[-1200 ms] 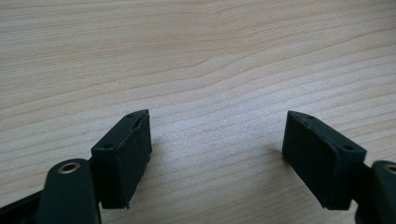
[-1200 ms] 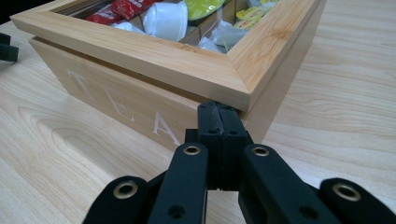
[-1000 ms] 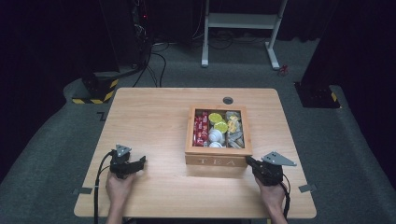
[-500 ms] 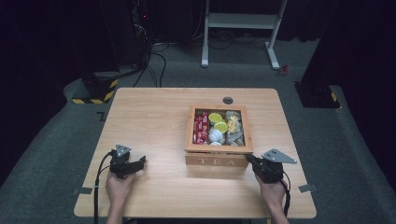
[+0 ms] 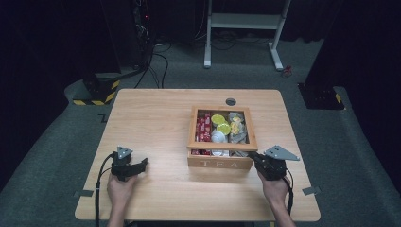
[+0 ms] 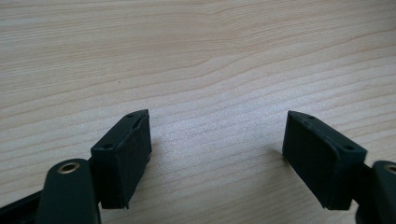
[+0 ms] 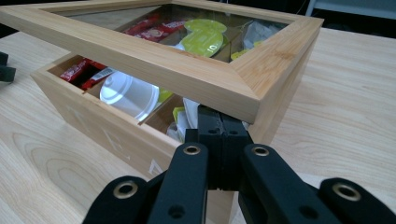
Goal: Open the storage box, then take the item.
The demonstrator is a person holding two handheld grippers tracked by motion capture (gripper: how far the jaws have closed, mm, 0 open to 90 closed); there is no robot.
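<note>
Wooden table (image 5: 156,118), pale grain, seen from above. Right of centre on it, a wooden box (image 5: 221,144) lettered TEA on the near face. Lid (image 7: 154,56), a wood frame with a clear pane, lifted off the near edge, gap open between it and the box's front wall; through pane and gap, red packets (image 7: 149,25), yellow-green pods (image 7: 203,32), a white cup (image 7: 128,93), some crinkled wrappers. Right gripper (image 5: 257,161) at the box's near right corner, held by the right hand (image 5: 274,189), grey three-cornered plate (image 5: 281,152) on top. In the right gripper view, jaws pressed together with nothing between them, tips tucked under the lid's near corner and touching its underside, lid resting tilted on them. Left gripper (image 5: 137,166) well apart from the box, near the table's front left, in the left hand (image 5: 120,189), cable (image 5: 98,189) trailing off the near edge. In the left gripper view, jaws spread wide, released, bare wood between them, resting on or just above the tabletop; cannot tell which. A dark round hole (image 5: 231,101) in the table behind the box.
</note>
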